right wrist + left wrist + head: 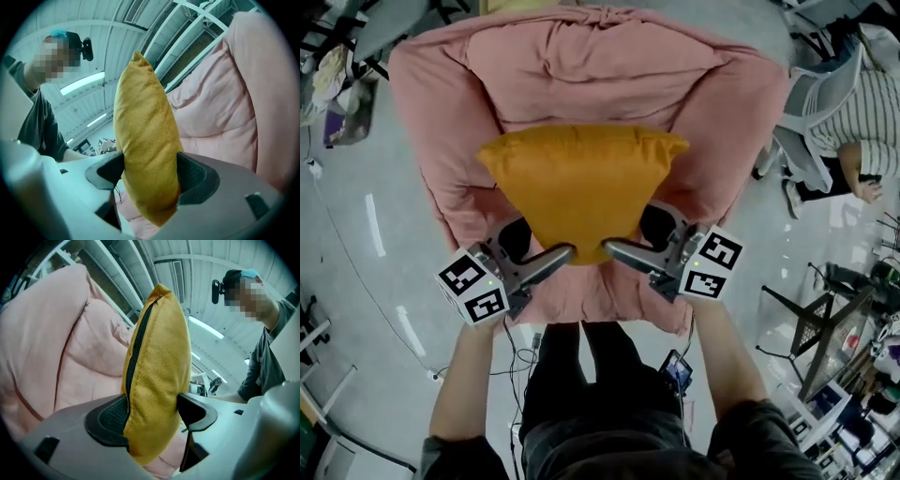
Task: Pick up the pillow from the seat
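Pillow (581, 187) — near corners hidden in fingers (548, 258)

Pillow (581, 192): mustard cloth with a matt, fine-napped, suede-like face; a dark zipper (140, 336) on woven tape runs along one edge. Seat (609, 56): pink cloth, soft, matt, faintly plush, puckered at the seams. Left gripper (152, 416) and right gripper (150, 176): smooth grey plastic shells with a dull sheen; pads (105, 416) black, matt, with a mesh-like grain. Floor (356, 281): smooth, glossy, mirroring strip lights.
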Available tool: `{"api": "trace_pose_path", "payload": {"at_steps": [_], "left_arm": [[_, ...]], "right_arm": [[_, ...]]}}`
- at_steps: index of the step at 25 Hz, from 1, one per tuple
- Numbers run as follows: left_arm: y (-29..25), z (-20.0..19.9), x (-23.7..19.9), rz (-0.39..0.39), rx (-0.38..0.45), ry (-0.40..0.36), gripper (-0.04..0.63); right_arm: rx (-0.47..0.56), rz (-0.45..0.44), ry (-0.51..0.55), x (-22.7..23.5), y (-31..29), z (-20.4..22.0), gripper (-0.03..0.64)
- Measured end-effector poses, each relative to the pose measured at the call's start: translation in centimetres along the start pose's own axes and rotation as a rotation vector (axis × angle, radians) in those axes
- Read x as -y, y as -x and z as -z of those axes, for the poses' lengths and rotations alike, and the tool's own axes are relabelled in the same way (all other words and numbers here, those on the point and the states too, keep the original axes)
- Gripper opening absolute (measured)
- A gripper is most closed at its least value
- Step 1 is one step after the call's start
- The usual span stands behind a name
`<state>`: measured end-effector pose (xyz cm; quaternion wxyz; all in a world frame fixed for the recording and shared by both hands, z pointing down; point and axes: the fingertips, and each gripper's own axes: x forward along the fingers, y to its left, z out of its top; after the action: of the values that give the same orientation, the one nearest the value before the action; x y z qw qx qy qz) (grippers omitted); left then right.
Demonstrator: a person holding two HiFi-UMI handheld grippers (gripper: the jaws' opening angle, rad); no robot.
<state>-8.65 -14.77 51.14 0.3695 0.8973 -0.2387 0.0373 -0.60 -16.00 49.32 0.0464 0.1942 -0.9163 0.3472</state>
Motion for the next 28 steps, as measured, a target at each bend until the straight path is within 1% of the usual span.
{"api": "trace_pose_path", "payload": {"at_steps": [5, 14, 20, 28], "left_arm": [[1.7, -3.7, 5.3, -0.011, 0.012, -0.047, 0.35], [5.8, -12.2, 15.0, -0.011, 0.048, -0.187, 0.35], [7.7, -14.9, 21.9, -0.022, 0.077, -0.261, 0.35], [9.8, -18.2, 28.9, -0.032, 0.136, -0.353, 0.35]], "right_arm": [[0.039, -0.011, 0.03, -4.7, 2.4, -3.9, 0.342], [0.123, -0.042, 0.141, -14.3, 6.1, -12.5, 0.342], [0.165, -0.065, 0.206, -20.2, 9.6, -15.6, 0.342], [0.208, -0.091, 0.305, -26.3, 13.2, -19.4, 0.342]]}}
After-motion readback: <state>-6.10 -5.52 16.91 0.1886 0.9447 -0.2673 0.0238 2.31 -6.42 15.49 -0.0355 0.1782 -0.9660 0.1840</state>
